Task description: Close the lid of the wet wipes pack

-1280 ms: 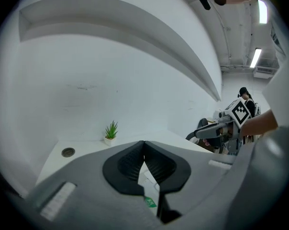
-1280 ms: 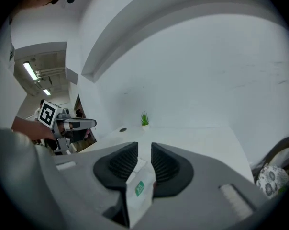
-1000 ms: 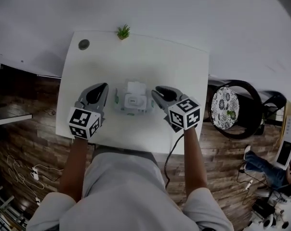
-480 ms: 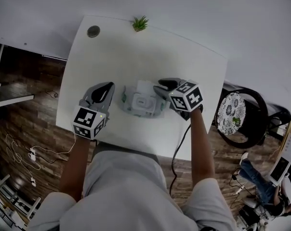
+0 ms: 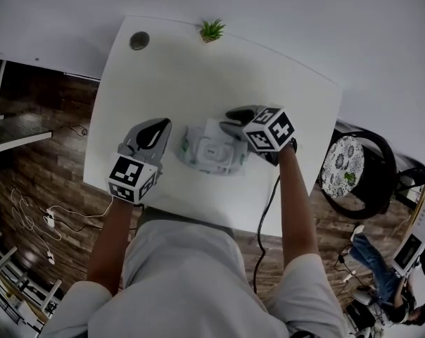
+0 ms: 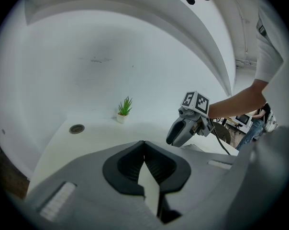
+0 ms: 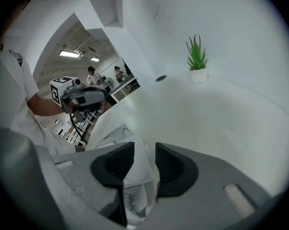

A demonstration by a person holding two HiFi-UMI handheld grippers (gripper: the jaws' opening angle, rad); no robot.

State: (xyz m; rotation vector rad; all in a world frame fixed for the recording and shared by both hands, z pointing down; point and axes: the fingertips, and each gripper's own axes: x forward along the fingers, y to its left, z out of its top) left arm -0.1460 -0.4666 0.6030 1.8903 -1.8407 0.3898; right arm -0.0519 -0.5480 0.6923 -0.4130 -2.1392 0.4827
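The wet wipes pack (image 5: 211, 153) lies on the white table (image 5: 198, 76), its white lid flap (image 5: 214, 129) standing up at the far side. My right gripper (image 5: 232, 120) leans in over the pack's far right corner. In the right gripper view its jaws (image 7: 144, 150) are opening, with a gap between the pads and the pack's white top (image 7: 135, 176) showing through it, not pinched. My left gripper (image 5: 155, 132) rests just left of the pack, apart from it. In the left gripper view its fingertips (image 6: 144, 143) meet with nothing between them.
A small potted plant (image 5: 212, 29) and a round cable grommet (image 5: 139, 40) sit at the table's far edge. A black chair with a patterned cushion (image 5: 346, 164) stands to the right of the table. Wood floor lies on the left.
My right gripper has swung left and down from beside the pack onto its far right corner. The left gripper has sunk slightly beside the pack.
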